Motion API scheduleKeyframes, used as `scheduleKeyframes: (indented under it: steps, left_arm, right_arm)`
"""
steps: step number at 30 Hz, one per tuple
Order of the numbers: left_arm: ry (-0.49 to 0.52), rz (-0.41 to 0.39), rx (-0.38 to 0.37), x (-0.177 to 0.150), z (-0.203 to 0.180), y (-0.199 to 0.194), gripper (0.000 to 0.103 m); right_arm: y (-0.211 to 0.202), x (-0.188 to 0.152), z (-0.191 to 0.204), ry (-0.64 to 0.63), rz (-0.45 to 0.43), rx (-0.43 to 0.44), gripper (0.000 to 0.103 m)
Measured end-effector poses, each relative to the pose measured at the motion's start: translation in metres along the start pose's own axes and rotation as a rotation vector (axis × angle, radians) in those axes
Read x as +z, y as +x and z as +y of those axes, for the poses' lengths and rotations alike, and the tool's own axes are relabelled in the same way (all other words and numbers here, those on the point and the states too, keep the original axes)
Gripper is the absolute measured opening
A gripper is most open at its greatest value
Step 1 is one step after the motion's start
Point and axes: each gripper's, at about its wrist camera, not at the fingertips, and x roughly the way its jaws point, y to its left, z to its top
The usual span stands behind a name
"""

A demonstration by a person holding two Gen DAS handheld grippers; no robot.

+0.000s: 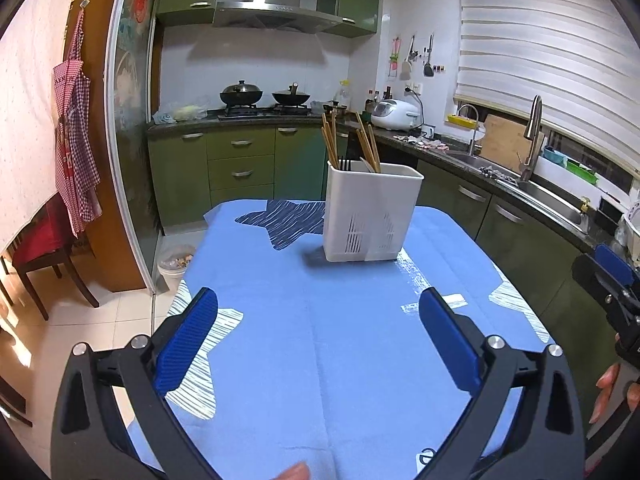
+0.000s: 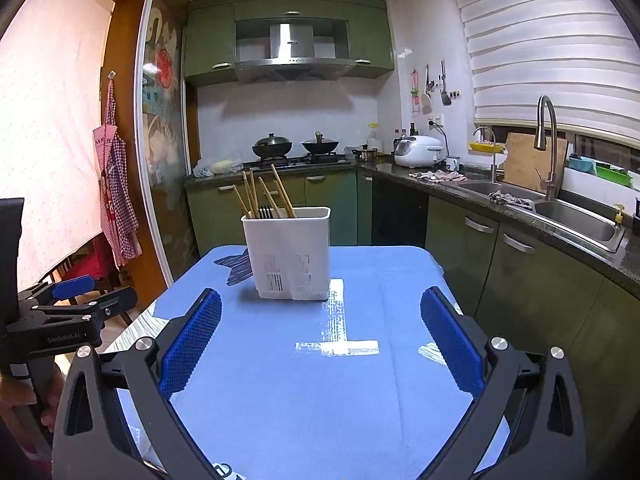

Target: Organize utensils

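A white utensil holder point(image 1: 374, 216) stands upright toward the far end of a table covered with a blue cloth point(image 1: 320, 340). Wooden chopsticks point(image 1: 330, 140) lean out of its top, fanned at different angles, with a few dark utensil tips point(image 1: 345, 165) showing just above the rim between them. The rest of the cloth shows no loose utensils.

The left gripper point(image 1: 318, 306) hovers over the near part of the table, its blue-padded fingers point(image 1: 186, 344) spread wide with only cloth between them — well short of the holder. The right gripper point(image 2: 320, 308) sits in much the same pose beside it, fingers point(image 2: 452, 342) likewise wide apart and holding nothing. Each shows at the edge of the other's view, and part of a hand point(image 1: 608, 392) is visible on the right gripper's handle.

Behind the table runs a green-cabinet kitchen — two woks on the stove point(image 2: 296, 148), a rice cooker point(image 2: 418, 148), a steel sink point(image 2: 576, 224) under a window blind, and a checked apron point(image 2: 116, 200) hanging at the left.
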Motion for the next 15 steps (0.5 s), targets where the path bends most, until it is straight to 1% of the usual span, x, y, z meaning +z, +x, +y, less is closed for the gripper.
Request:
scheduleKeyframes:
  steps: [8, 15]
  left_arm:
    - [-0.014, -0.006, -0.002, 0.0023, 0.0020, -0.0046, 0.096]
    - [-0.007, -0.009, 0.006, 0.0031, 0.0010, -0.0047, 0.096]
  right_arm:
    - [0.0012, 0.0000, 0.0010, -0.001, 0.008, 0.005, 0.098]
    - [0.0039, 0.0002, 0.0023, 0.000, 0.014, 0.008, 0.098]
